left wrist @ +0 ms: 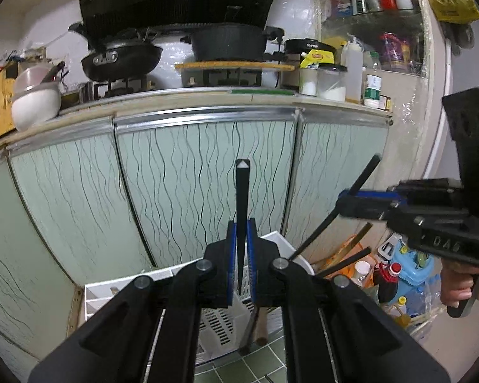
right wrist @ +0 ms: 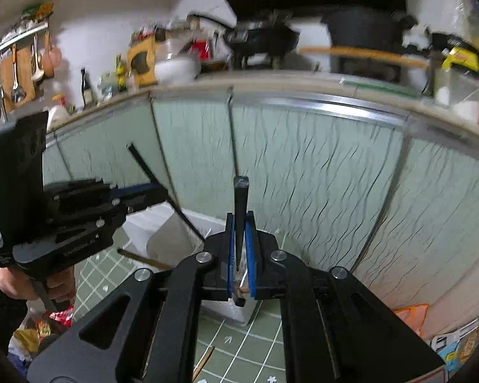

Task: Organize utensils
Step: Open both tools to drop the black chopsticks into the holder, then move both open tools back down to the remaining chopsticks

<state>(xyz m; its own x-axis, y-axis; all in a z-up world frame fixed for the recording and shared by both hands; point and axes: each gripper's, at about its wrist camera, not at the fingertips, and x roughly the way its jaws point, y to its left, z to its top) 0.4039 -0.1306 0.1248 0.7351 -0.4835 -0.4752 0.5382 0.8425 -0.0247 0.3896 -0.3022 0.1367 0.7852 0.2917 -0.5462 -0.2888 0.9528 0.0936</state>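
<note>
The left gripper is clamped on a black chopstick that stands upright between its blue pads, and the right gripper pinches a second black chopstick likewise. Just beyond and below them, a white slotted utensil basket sits on the green tiled floor, before the pale green cabinet doors.

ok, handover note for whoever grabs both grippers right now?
Left gripper: shut on a black chopstick, standing upright between its pads, above the white slotted organizer on the green tiled floor.
Right gripper: shut on a second black chopstick, also upright.
Organizer sits in front of the cabinet doors; a wood-handled utensil leans in it.
Done: both chopsticks picked up.
Left: likely drop both chopsticks into an organizer compartment, then sort the loose stick lying on the floor.
</note>
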